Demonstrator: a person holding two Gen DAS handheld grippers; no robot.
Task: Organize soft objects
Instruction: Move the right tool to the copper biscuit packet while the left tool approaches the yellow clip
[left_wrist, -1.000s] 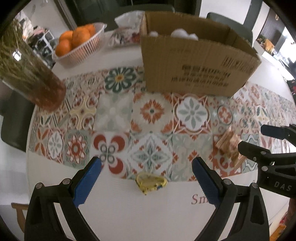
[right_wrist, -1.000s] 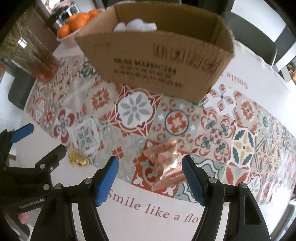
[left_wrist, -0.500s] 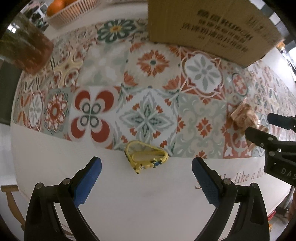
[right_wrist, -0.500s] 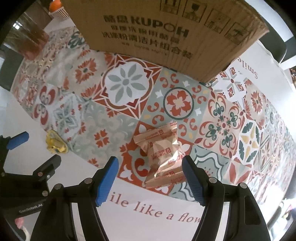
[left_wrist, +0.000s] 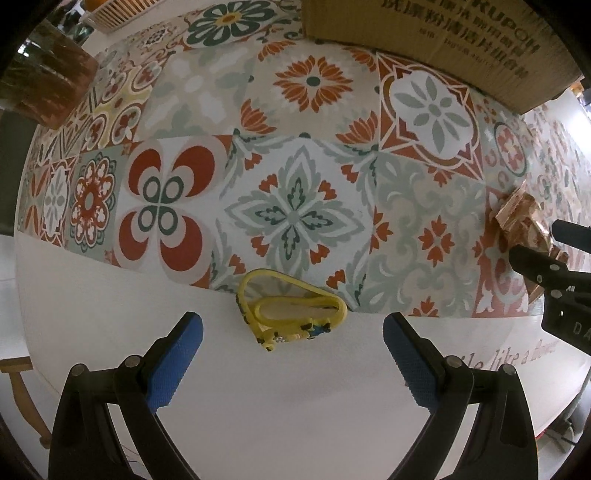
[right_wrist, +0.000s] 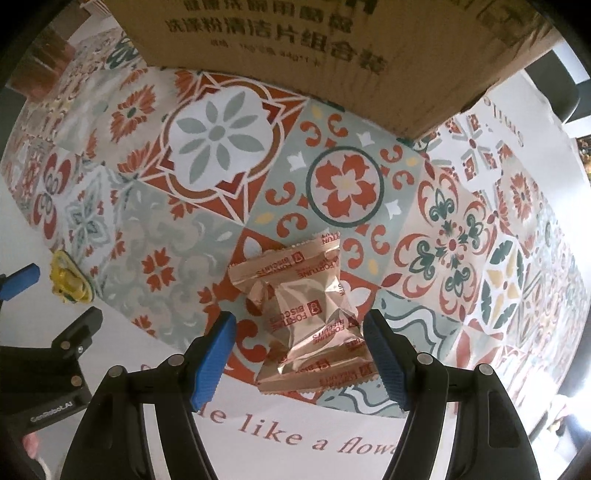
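A small yellow soft toy (left_wrist: 291, 310) lies at the edge of the patterned cloth. My left gripper (left_wrist: 291, 332) is open, low over the table, with the toy just ahead of and between its blue pads (left_wrist: 173, 365). A rose-gold biscuit packet (right_wrist: 306, 317) lies on the cloth. My right gripper (right_wrist: 299, 328) is open with the packet between its blue pads (right_wrist: 384, 358), apart from both. The toy also shows in the right wrist view (right_wrist: 68, 278), and the packet in the left wrist view (left_wrist: 521, 221).
A brown cardboard box (right_wrist: 314, 48) stands on the patterned tablecloth (left_wrist: 295, 166) just behind both objects. A glass vase (left_wrist: 40, 85) stands at the far left. The white table edge (left_wrist: 258, 406) runs close below the grippers.
Both grippers have dropped and moved forward toward the table. The toy and the packet now sit between the open pads, and the box fills the top of the views.
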